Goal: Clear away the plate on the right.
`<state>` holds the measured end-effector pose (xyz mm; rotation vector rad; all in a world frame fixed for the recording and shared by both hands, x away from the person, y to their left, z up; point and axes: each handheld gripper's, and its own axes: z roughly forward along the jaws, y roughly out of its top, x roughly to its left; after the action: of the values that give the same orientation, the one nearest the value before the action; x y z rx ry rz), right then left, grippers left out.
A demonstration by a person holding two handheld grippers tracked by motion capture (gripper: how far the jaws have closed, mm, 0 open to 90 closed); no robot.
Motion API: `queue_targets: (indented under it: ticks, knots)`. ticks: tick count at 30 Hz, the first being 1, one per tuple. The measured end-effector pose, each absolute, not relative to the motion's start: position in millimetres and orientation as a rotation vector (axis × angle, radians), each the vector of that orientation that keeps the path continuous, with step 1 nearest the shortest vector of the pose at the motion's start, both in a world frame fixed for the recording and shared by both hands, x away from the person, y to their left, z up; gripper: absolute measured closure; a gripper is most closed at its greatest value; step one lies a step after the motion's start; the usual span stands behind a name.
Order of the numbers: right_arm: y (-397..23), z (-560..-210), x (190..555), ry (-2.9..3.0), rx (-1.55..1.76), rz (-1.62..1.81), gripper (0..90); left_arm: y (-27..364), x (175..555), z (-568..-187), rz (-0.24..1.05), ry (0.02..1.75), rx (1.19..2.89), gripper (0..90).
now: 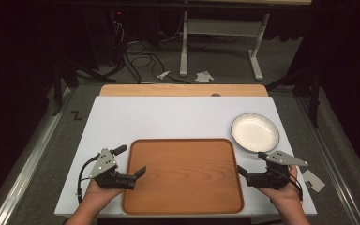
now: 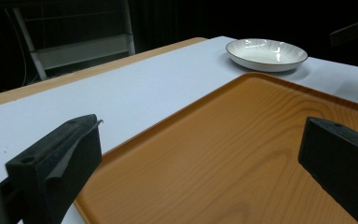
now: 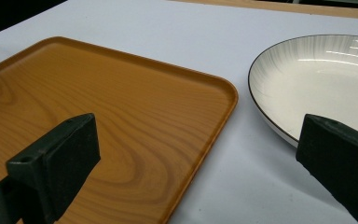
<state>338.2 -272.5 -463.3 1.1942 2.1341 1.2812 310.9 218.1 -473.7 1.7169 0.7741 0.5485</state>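
An empty wood-grain tray (image 1: 183, 176) lies at the near middle of the white tabletop (image 1: 168, 117). An empty white plate with a dark rim (image 1: 255, 132) sits just past the tray's far right corner. My left gripper (image 1: 132, 161) is open at the tray's left rim, one jaw outside it and one over the tray. In the left gripper view the tray (image 2: 242, 140) spreads between the open jaws, with the plate (image 2: 266, 52) far off. My right gripper (image 1: 251, 162) is open at the tray's right rim, just in front of the plate. Its own view has the tray (image 3: 98, 93) on the left and the plate (image 3: 326, 84) on the right.
A wooden table edge (image 1: 183, 90) runs behind the white top. Beyond it are a white frame's legs (image 1: 183, 47), cables and paper scraps (image 1: 204, 76) on the floor. A small card (image 1: 313, 180) lies at the table's right edge.
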Motion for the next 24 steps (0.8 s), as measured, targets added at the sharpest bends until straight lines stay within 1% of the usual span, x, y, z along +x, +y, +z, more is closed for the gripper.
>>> queue_targets:
  ticks: [8, 14, 24]
  knots:
    - [-277.7, -464.1, 345.1, 2.110, 1.238, 1.285, 0.0, 218.4, 308.7, -475.8, 0.550, 0.778, 1.725, 0.3]
    - [-280.6, -457.2, 360.4, 2.029, 1.347, 1.336, 0.0, 229.8, 296.0, -477.2, 0.569, 0.797, 1.723, 0.3]
    - [-283.7, -461.9, 381.7, 1.996, 1.426, 1.333, 0.0, 242.3, 289.1, -478.9, 0.584, 0.828, 1.713, 0.3]
